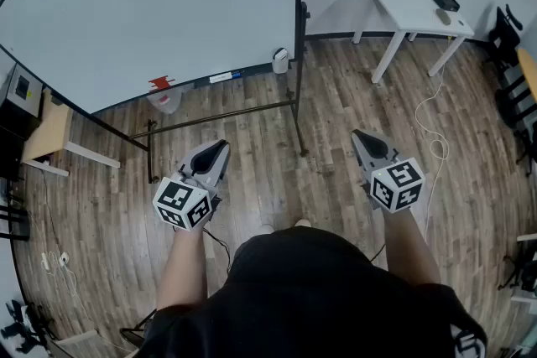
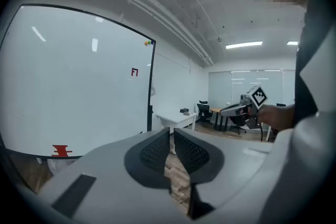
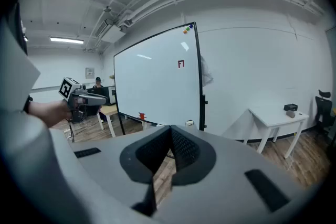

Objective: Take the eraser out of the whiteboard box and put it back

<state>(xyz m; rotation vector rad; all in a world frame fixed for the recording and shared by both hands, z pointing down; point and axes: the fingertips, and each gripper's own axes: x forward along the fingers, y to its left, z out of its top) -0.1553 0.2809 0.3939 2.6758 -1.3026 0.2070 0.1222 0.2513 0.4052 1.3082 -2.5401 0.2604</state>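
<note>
The whiteboard [image 1: 151,4] stands on a black frame ahead of me. A small white box [image 1: 280,60] hangs at the right end of its lower rail; what it holds I cannot see, and no eraser shows. In the right gripper view the same box [image 3: 189,123] sits just above my jaws. A red object [image 1: 160,83] sits on the board's lower edge, over a clear container [image 1: 166,101]. My left gripper [image 1: 220,148] and right gripper [image 1: 360,136] hover over the floor, well short of the board, both shut and empty. Their tips meet in the left gripper view [image 2: 172,131] and the right gripper view [image 3: 170,128].
The board's black frame legs [image 1: 298,121] run across the wood floor between my grippers and the board. A white table [image 1: 411,12] stands at the back right, with a white cable [image 1: 435,138] on the floor near it. A wooden desk [image 1: 46,134] is at the left.
</note>
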